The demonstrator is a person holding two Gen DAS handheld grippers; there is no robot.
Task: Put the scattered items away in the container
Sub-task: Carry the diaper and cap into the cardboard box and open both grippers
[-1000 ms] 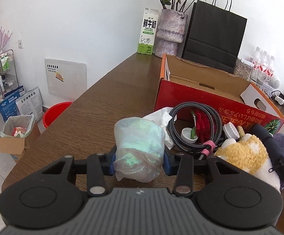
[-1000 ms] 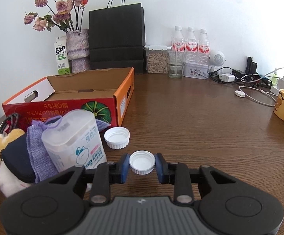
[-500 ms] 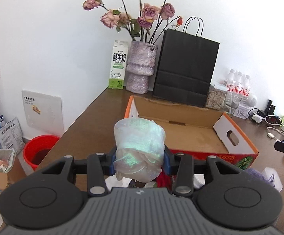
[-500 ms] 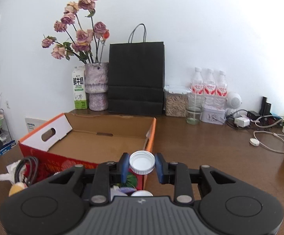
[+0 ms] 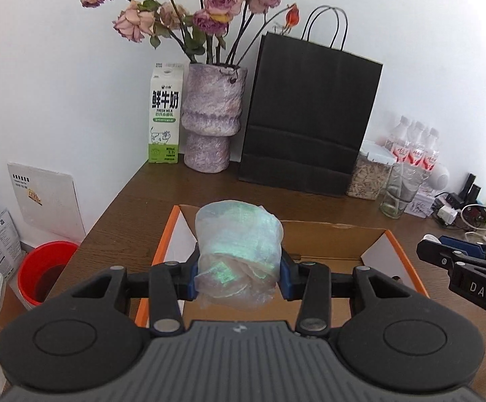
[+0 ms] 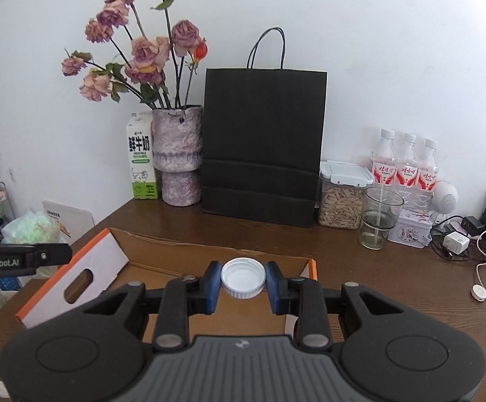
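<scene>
Nearest in the left wrist view, the left gripper (image 5: 237, 276) is partly closed, its blue pads pressed into both sides of a crumpled, translucent iridescent plastic bundle (image 5: 237, 258). The bundle bulges above and below the pads and hangs over the near left part of the open cardboard box with orange rim (image 5: 407, 261), which sits on the dark brown wooden table (image 5: 135, 214).

In the right wrist view, the right gripper (image 6: 243, 283) is closed narrowly on a small white ribbed plastic bottle cap (image 6: 243, 276), held by its rim with the hollow side facing up. The cap hangs above the right part of the same box, near its right wall, over the bare brown floor of the box. The left gripper shows at the left edge of this view, with its pale bundle beside the box's white left flap (image 6: 88, 278).

Beyond the box the tabletop is bare up to the far wall. There, from left to right, stand a white and green milk carton (image 6: 141, 160), a mottled purple vase of dried pink roses (image 6: 177, 154), a tall black paper bag with handles (image 6: 263, 147), a clear jar of seeds (image 6: 341, 197), an empty drinking glass (image 6: 378, 216) and three water bottles with red labels (image 6: 407, 167). Chargers and white cables (image 6: 477, 254) lie at the far right.
</scene>
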